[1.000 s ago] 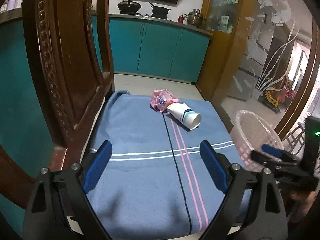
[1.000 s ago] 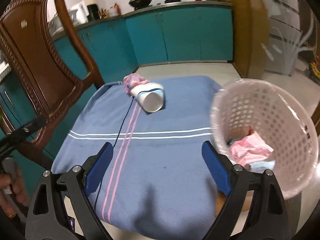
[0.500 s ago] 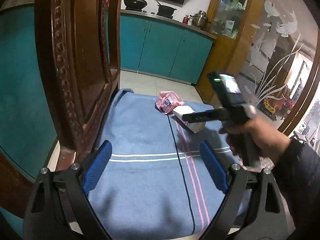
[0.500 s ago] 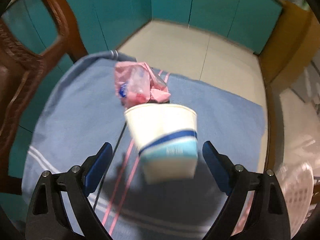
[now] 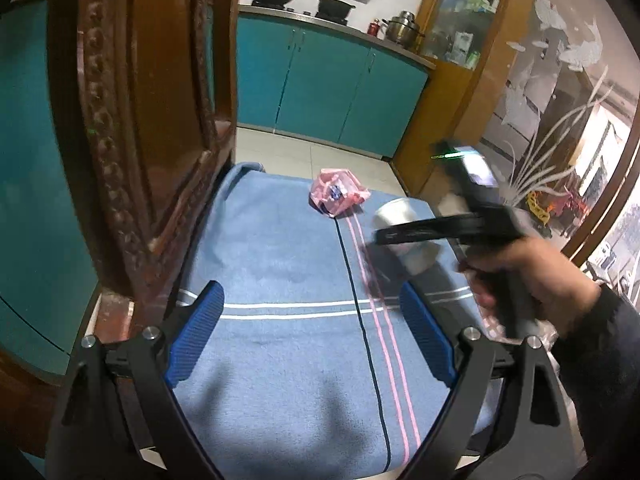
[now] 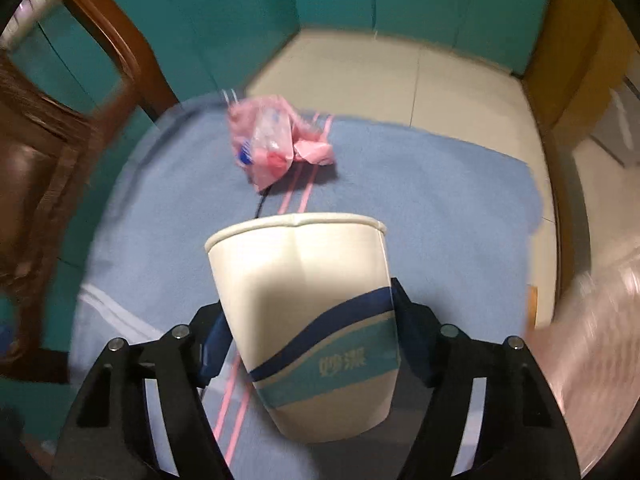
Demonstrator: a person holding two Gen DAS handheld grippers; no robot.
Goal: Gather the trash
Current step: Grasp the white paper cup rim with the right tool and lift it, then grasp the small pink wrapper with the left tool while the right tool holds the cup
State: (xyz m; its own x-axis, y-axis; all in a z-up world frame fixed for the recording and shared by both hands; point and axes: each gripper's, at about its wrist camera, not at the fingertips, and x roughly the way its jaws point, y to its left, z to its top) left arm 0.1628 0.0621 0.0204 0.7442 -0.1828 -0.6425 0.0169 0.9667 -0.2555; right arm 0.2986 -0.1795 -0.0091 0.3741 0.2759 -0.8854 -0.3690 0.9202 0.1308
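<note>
A white paper cup point(image 6: 308, 304) with a blue and teal band sits between the fingers of my right gripper point(image 6: 310, 336), which is shut on its sides above the blue cloth point(image 6: 432, 200). In the left wrist view the cup point(image 5: 404, 232) and the right gripper point(image 5: 404, 236) are blurred at the right. A crumpled pink plastic bag point(image 6: 272, 148) lies on the far part of the cloth; it also shows in the left wrist view point(image 5: 338, 196). My left gripper point(image 5: 312, 332) is open and empty over the near part of the cloth.
A carved wooden chair back point(image 5: 140, 120) stands close on the left. Teal cabinets point(image 5: 320, 88) line the far wall. A blurred pale basket point(image 6: 592, 340) is at the right edge of the right wrist view.
My right gripper moved from beside the basket to the cup and shut on it, then lifted it off the cloth. The left gripper shifted only a little.
</note>
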